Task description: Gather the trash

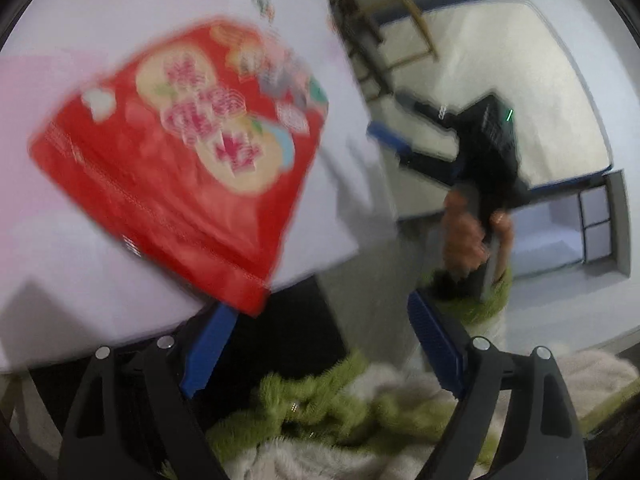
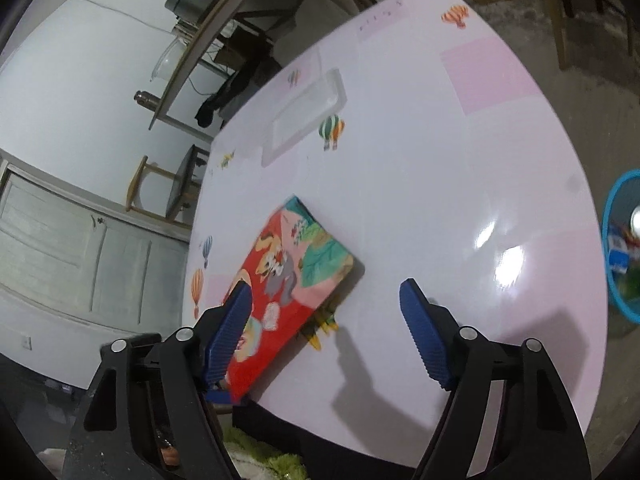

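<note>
While both the left claw (image 1: 316,344) and right claw (image 2: 326,320) stand released, I judge the red snack bag (image 2: 288,280), flat on the bench (image 2: 460,200) edge, light, crinkly, slippery, best pinched at its overhanging corner.

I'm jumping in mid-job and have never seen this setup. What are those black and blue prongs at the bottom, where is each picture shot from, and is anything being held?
No robot arm here: a person carries a hand-held gripper in each hand, each with its own camera looking along the fingers. One view is from the left gripper, the other from the right gripper. Both are open and hold nothing. A red snack bag lies on the pale table near its edge, with a clear tray farther back. A blue bin stands beside the table.
</note>
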`<action>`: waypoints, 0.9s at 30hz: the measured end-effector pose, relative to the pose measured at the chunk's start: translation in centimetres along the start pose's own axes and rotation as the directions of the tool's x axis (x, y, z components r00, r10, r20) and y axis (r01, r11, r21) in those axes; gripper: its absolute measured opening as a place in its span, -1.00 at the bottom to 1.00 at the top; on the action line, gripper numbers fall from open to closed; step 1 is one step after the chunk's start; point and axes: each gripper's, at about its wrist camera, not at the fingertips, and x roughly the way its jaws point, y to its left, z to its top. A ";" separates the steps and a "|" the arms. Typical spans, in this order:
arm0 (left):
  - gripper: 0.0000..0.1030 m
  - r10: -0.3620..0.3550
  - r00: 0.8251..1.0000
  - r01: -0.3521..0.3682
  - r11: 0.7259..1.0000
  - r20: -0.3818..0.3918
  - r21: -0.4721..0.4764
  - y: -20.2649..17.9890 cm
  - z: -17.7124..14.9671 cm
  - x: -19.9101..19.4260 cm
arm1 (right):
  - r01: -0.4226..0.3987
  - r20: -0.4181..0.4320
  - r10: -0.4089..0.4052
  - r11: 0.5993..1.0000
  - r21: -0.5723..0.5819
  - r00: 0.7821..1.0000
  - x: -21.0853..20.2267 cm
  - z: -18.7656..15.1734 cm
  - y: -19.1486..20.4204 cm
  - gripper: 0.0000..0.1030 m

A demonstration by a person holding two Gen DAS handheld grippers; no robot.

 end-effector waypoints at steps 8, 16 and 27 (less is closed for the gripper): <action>0.66 0.070 0.995 -0.074 0.996 0.075 0.046 -1.8 0.5 -2.2 | -0.045 -0.053 0.046 0.999 0.014 0.998 1.1 -0.8 0.7 0.25; 0.64 0.309 0.863 -0.275 0.951 0.400 -0.141 1.1 7.4 -8.2 | -0.002 -0.047 -0.002 0.997 -0.080 0.999 1.7 -2.0 2.9 0.00; 0.64 0.386 0.857 -0.346 0.922 0.343 -0.172 3.3 11.1 -6.1 | 0.087 -0.069 -0.103 0.976 -0.200 0.992 5.7 -3.2 4.4 -0.52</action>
